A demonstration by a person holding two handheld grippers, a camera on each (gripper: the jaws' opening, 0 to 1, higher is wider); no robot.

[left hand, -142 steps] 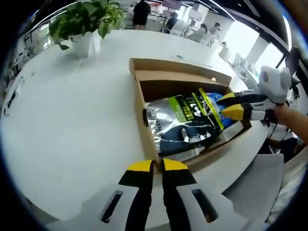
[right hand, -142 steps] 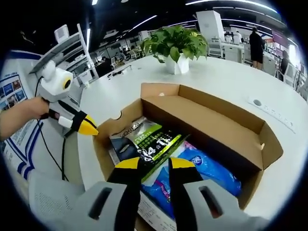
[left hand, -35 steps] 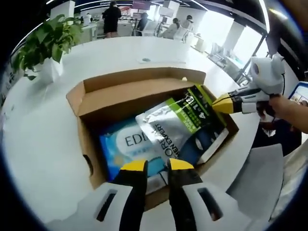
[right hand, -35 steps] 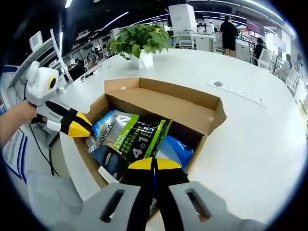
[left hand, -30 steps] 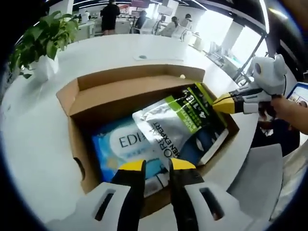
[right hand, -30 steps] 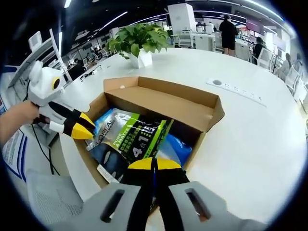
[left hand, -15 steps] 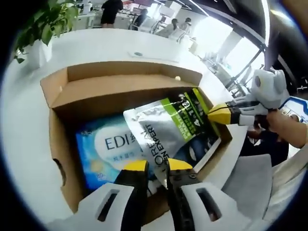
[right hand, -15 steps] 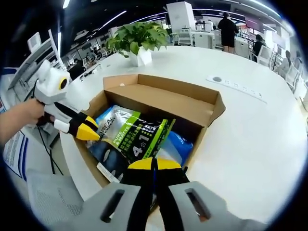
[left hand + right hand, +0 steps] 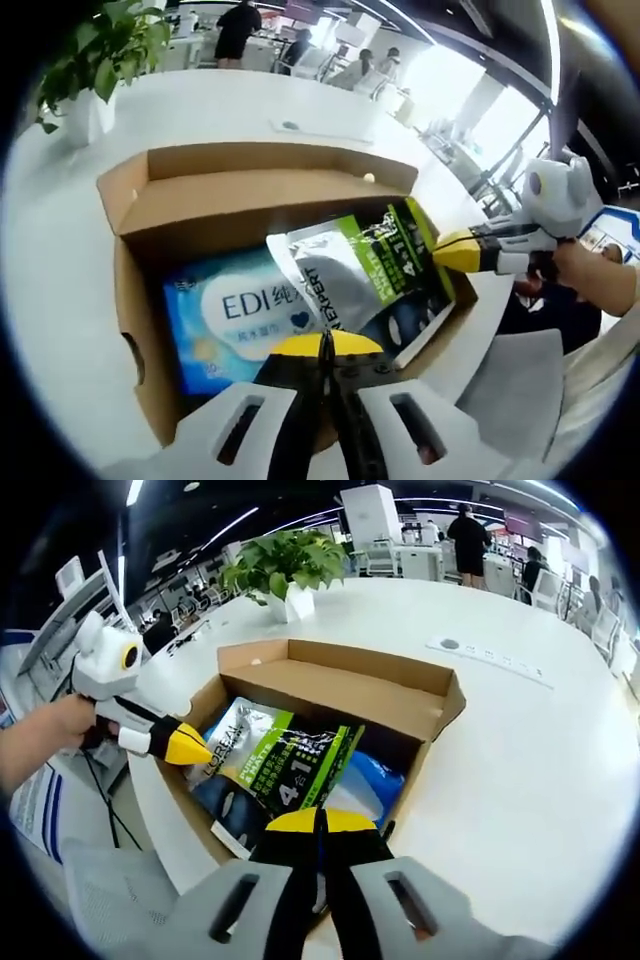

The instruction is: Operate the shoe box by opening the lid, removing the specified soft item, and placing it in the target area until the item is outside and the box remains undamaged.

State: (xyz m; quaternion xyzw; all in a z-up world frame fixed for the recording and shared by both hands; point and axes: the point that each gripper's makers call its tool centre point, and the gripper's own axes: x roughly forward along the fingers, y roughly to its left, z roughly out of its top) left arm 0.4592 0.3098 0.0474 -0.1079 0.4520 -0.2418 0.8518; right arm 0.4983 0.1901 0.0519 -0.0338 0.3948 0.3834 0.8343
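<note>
Your shoe box [image 9: 140, 215] sits open on the white table [image 9: 520, 750]; inside it, the silver-green pouch [image 9: 350, 270] lies tilted atop the blue pack [image 9: 235, 315]; both grippers, left gripper [image 9: 325, 345] and right gripper [image 9: 320, 822], pinch opposite pouch corners to lift it evenly.

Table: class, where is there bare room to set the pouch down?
The white table is bare between the box and the socket strip, and between box and plant. Inside the box it is crowded.
</note>
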